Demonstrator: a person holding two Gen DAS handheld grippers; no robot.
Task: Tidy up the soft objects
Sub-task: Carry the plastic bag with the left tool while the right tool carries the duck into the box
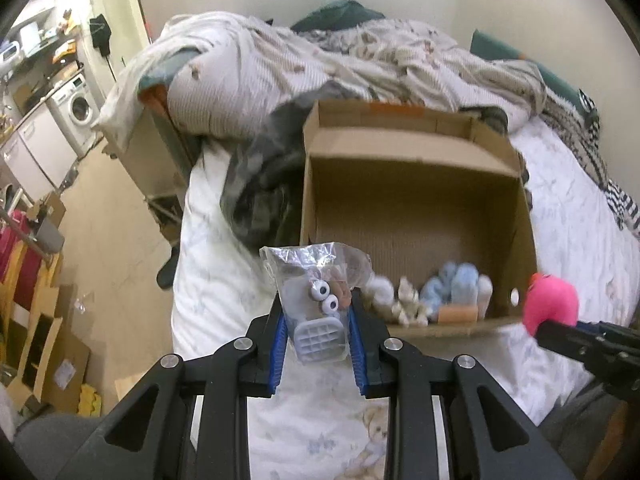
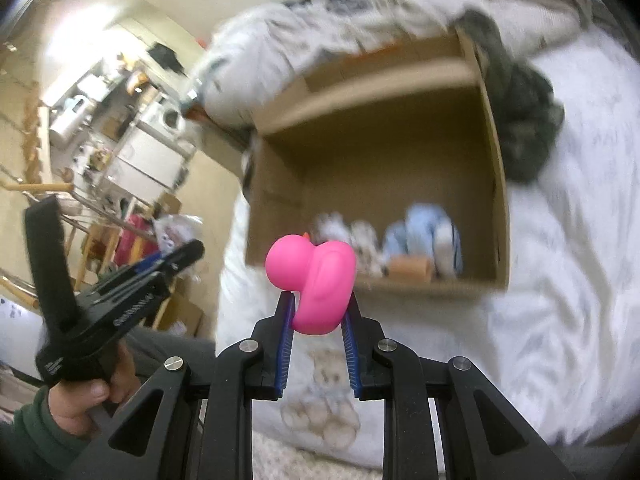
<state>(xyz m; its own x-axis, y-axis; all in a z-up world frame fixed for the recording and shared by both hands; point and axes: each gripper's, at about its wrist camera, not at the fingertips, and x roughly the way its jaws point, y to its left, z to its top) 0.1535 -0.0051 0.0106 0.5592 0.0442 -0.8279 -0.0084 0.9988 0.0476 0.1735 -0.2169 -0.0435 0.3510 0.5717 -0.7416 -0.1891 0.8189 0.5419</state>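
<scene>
Left tongs (image 1: 317,312) clamping bagged toy (image 1: 316,304); right tongs (image 2: 318,304) clamping pink duck (image 2: 314,280)

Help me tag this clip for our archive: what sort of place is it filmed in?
Most likely a small lived-in home, a bedroom opening onto a utility or kitchen area: a bed with a rumpled duvet, a washing machine along the far wall, and a cardboard box on the bed.

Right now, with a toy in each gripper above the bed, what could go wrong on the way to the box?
1. The left gripper pinches a slippery plastic bag low, so it might slide out.
2. The right gripper grips only the pink duck at its base; it could pop free.
3. The box is already filled along its near wall, so a drop there may bounce out.
</scene>
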